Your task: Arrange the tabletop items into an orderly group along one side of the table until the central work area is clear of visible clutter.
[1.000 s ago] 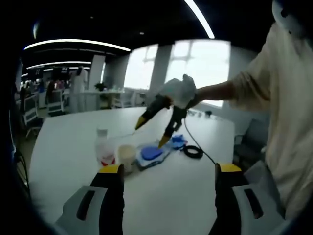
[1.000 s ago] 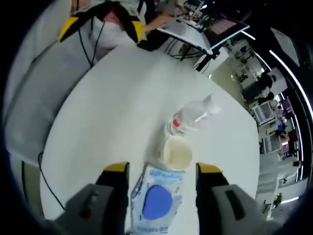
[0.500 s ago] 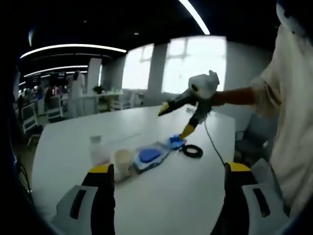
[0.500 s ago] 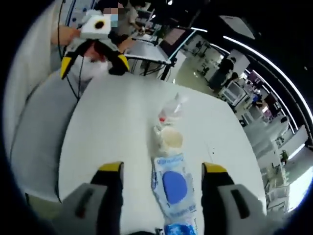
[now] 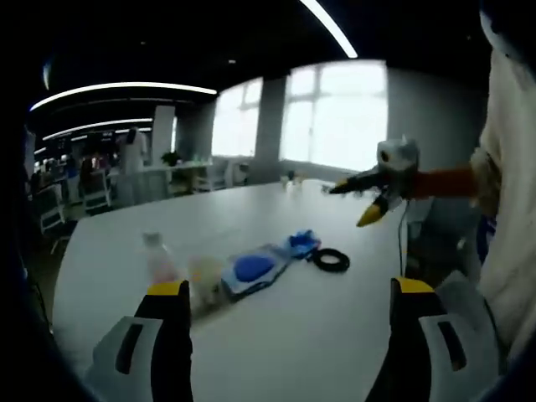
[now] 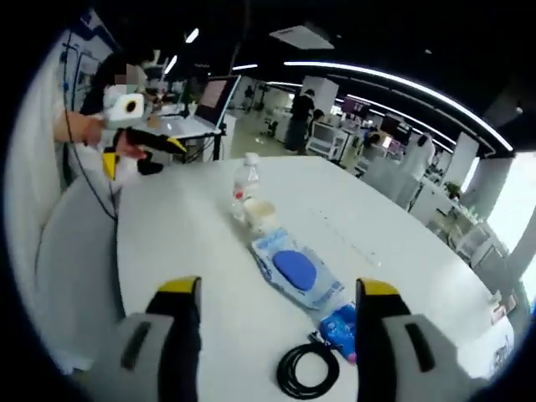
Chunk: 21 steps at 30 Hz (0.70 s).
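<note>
While both the left gripper [image 5: 285, 297] and right gripper [image 6: 272, 297] hang open, holding nothing, a bottle [image 6: 245, 186] touches a cup [image 6: 260, 215] beside a blue-disc packet [image 6: 293, 270] on the table [image 6: 193, 276]; contents unclear.

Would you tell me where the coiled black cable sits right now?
The coiled black cable lies on the white table, between the right gripper's jaws, beside the small blue packet.

White table [image 6: 193, 251], black coiled cable [image 6: 308, 371], clear pouch [image 6: 295, 272] with a blue oval inside, red-labelled clear bottle [image 6: 245, 190], yellow-tipped black tool [image 6: 141, 149] jaws.
</note>
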Motion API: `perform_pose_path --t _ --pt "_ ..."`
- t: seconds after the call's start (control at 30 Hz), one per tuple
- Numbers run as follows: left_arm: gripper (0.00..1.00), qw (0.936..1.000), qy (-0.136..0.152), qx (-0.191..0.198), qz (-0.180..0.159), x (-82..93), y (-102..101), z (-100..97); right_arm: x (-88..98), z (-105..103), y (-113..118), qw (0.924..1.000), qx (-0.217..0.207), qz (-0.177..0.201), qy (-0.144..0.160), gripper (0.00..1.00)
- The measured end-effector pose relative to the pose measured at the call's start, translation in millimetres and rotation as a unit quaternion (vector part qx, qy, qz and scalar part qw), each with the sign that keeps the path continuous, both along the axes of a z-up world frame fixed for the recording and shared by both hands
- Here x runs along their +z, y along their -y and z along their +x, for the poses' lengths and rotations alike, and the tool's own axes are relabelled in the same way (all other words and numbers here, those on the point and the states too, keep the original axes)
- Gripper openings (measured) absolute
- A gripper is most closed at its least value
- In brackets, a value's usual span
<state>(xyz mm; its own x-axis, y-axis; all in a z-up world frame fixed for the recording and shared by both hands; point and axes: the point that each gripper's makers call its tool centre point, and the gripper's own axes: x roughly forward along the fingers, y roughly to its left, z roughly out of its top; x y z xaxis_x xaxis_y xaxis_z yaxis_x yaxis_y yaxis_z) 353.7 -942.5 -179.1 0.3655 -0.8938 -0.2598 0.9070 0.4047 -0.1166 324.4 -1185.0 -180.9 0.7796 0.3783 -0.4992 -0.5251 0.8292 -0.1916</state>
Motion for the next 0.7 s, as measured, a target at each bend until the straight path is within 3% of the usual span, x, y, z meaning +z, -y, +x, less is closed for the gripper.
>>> perform_pose_path --t 0.1,0.33,0.43,0.7 --pt "0.96 1.0000 -0.006 0.003 0.007 -5.4 5 -2.9 -2.8 -17 15 0.9985 -0.039 0.038 0.000 0.74" --pt "0.96 0.9999 -0.007 0.012 0.010 -15.7 15 -12.5 -15.6 -53 42 0.9946 -0.089 0.054 0.007 0.80" --pt "0.96 0.9997 -0.011 0.014 0.016 -24.9 16 -19.8 -23.8 -66 50 0.9896 -0.114 0.087 0.000 0.81" --pt "0.96 0.9978 -0.030 0.045 0.039 -57.7 8 -30.0 -40.7 -87 58 0.9856 -0.146 0.085 0.011 0.88"
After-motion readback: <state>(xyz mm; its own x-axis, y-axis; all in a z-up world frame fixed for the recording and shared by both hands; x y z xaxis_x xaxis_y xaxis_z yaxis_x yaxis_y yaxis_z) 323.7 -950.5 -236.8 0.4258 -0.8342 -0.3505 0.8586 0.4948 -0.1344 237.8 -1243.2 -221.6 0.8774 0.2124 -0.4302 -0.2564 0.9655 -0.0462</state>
